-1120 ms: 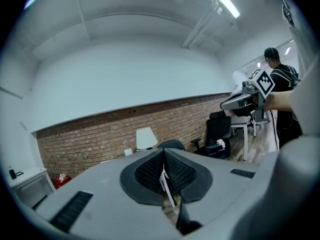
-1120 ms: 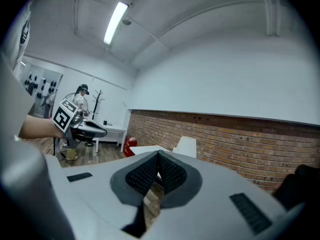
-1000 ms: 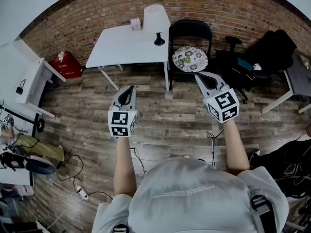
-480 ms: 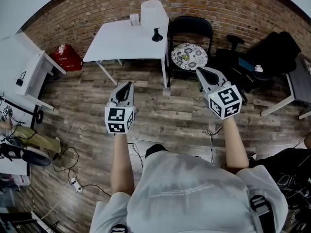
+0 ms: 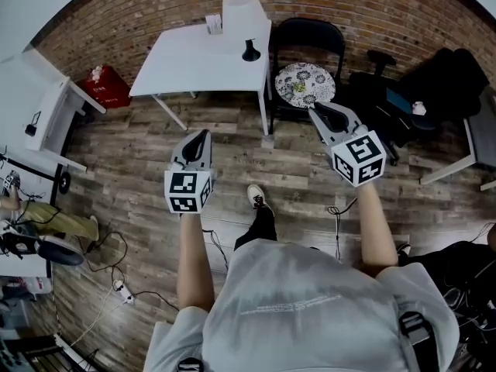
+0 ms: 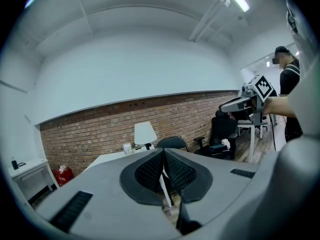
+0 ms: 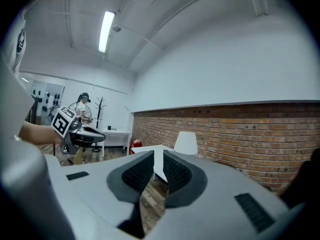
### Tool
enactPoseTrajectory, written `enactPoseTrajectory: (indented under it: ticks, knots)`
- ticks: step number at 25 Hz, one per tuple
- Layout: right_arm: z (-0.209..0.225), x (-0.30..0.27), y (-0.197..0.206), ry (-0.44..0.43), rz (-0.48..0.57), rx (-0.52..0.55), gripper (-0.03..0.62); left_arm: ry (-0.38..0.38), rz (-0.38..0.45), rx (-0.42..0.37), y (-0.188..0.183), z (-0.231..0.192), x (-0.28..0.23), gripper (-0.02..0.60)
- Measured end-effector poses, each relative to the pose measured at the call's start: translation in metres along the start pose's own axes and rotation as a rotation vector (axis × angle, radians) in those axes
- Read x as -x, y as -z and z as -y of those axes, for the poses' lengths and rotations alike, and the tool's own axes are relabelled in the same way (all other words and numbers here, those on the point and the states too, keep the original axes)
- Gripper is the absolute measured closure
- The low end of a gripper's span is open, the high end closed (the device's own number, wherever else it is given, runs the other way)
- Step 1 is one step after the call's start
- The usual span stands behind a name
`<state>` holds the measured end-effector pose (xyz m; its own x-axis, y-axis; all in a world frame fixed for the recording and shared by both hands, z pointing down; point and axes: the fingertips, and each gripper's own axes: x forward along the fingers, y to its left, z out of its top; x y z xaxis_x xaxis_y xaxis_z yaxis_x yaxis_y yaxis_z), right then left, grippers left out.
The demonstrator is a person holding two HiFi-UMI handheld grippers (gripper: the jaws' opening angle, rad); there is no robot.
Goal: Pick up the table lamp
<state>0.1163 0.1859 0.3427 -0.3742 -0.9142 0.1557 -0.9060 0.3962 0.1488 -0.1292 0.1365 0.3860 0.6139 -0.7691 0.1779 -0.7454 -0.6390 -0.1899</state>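
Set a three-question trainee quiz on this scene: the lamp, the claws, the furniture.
1. Multiple choice: seen from the head view, the table lamp stands on the white table at its
A. near left corner
B. far right corner, by the brick wall
C. middle
2. True or false: the left claw or the right claw is gripping the lamp.
3. Fill in the missing word: the round patterned item lies on the seat of the black ___.

Key
1. B
2. False. Both claws hang over the floor, well short of the table, with nothing between them.
3. chair
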Motion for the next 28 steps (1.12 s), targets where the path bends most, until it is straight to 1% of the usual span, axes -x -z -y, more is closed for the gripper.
enactPoseTrajectory:
  ticks: [3,6,11,18,21,28]
  knots:
    - [0.015,-0.026,0.006,-0.012,-0.016,-0.004,0.511,0.005,0.004,0.005,0.004,-0.012,-0.031,0.568]
    - [0.031,-0.059,0.006,-0.025,-0.035,0.0,0.485,0.008,0.011,0.023,0.006,-0.033,-0.065,0.568]
    - [0.063,-0.12,-0.006,-0.027,-0.048,-0.017,0.436,0.022,0.024,0.035,-0.002,-0.071,-0.122,0.568]
    - [0.087,-0.199,-0.014,-0.031,-0.079,-0.029,0.373,0.064,0.021,0.054,-0.002,-0.123,-0.187,0.568]
    - [0.099,-0.229,-0.009,-0.032,-0.111,-0.034,0.358,0.077,0.016,0.067,0.004,-0.143,-0.215,0.568]
    - [0.128,-0.299,0.008,-0.004,-0.175,-0.033,0.347,0.11,-0.006,0.063,0.017,-0.186,-0.272,0.568]
